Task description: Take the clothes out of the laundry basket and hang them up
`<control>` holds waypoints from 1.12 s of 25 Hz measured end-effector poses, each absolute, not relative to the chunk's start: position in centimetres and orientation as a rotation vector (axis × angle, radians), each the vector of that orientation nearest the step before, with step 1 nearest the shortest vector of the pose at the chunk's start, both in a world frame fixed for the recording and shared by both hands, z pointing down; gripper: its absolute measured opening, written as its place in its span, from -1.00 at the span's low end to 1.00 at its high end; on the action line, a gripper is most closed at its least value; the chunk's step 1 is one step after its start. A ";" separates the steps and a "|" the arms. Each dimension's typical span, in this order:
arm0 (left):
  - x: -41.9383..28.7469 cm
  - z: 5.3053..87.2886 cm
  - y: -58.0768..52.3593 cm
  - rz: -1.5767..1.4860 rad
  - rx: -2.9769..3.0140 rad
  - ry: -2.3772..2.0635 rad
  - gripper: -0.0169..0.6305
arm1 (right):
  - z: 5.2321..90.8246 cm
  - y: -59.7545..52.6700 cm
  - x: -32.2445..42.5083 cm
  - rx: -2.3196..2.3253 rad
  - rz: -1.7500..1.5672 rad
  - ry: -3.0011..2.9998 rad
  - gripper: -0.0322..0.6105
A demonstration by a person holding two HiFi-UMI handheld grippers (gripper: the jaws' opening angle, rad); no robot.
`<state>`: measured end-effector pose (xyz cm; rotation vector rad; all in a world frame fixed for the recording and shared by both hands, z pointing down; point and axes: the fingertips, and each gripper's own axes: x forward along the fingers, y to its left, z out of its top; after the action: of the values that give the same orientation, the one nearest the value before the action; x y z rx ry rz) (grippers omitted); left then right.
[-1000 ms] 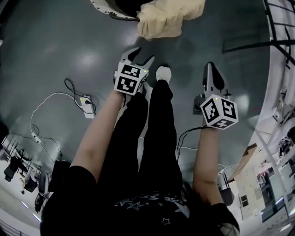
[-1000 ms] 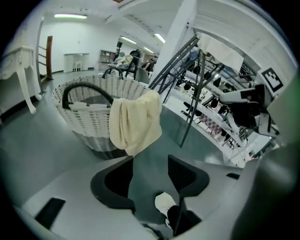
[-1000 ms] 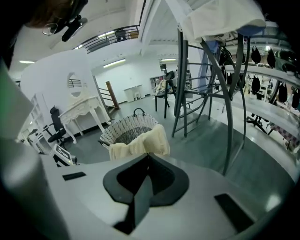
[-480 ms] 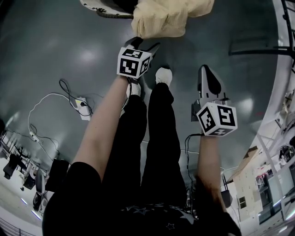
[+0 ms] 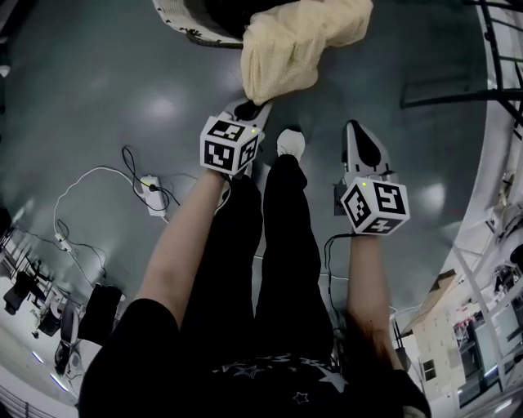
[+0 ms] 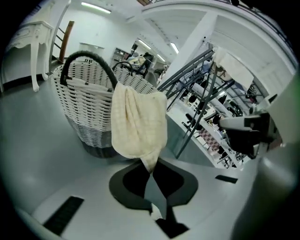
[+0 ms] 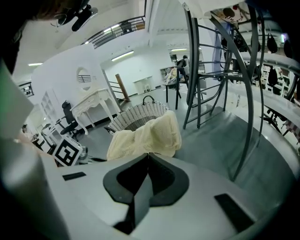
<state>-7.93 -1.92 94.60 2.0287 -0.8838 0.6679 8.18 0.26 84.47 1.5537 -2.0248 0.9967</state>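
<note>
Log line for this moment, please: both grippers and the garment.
left gripper: jaws just closed on hanging tip of cream knit cloth | cloth: draped over rim of white wicker basket | right gripper: shut, empty

Basket [image 5: 184,20] mostly beyond head view's top edge; cloth [image 6: 138,122] tip out of sight w/in left claw [image 6: 150,171].

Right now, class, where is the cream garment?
In the head view the cream garment hangs over the rim of the wicker laundry basket at top centre, its lower corner pinched in the left gripper.
</note>
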 end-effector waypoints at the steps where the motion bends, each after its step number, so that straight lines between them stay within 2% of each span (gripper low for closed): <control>1: -7.9 93.1 -1.4 0.641 2.030 -0.879 -0.84 | 83.9 0.1 8.2 1.549 0.990 -2.027 -0.87; 13: -9.7 74.6 -4.6 0.398 1.968 -0.929 -0.85 | 79.3 0.5 6.5 1.413 0.943 -1.996 -0.87; 26: -8.4 64.0 -6.3 0.330 2.075 -0.864 -0.86 | 80.3 0.1 3.9 1.313 0.770 -1.982 -0.87; 28: -8.3 62.4 -6.5 0.302 2.086 -0.854 -0.86 | 80.4 0.3 3.6 1.311 0.770 -1.982 -0.82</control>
<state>-8.30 -6.52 62.36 2.0865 -0.8544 0.3018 3.57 0.30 80.38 1.3109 -1.9824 0.7698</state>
